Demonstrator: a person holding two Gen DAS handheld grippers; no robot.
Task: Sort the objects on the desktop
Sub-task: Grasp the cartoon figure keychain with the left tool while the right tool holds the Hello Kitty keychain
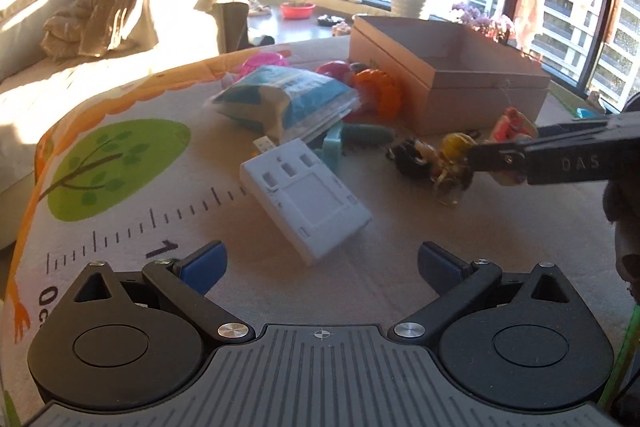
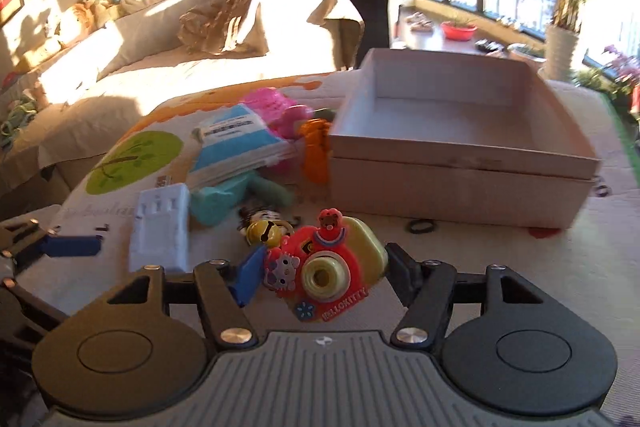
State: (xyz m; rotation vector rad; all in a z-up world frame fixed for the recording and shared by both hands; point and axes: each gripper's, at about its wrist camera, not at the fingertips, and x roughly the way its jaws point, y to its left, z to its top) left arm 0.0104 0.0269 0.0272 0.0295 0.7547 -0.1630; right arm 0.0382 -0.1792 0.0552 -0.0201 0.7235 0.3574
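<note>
A red and yellow toy camera point(image 2: 362, 241) with a cat sticker sits between the pads of my right gripper point(image 2: 325, 277), which is shut on it. In the left wrist view the same toy point(image 1: 514, 125) shows beyond one of that gripper's fingers point(image 1: 496, 158), just in front of the box. My left gripper point(image 1: 322, 261) is open and holds nothing, with a white plastic block point(image 1: 306, 205) lying just ahead of its blue pads. An open cardboard box point(image 2: 440, 187) stands behind, with nothing inside it.
A pile lies left of the box point(image 1: 480, 99): a blue packet point(image 1: 288, 99), a pink toy point(image 1: 264, 61), an orange toy point(image 1: 378, 91), a teal piece point(image 1: 332, 151) and a keychain with a yellow bell point(image 2: 266, 231). A black hair tie point(image 2: 420, 226) lies by the box. A sofa stands behind.
</note>
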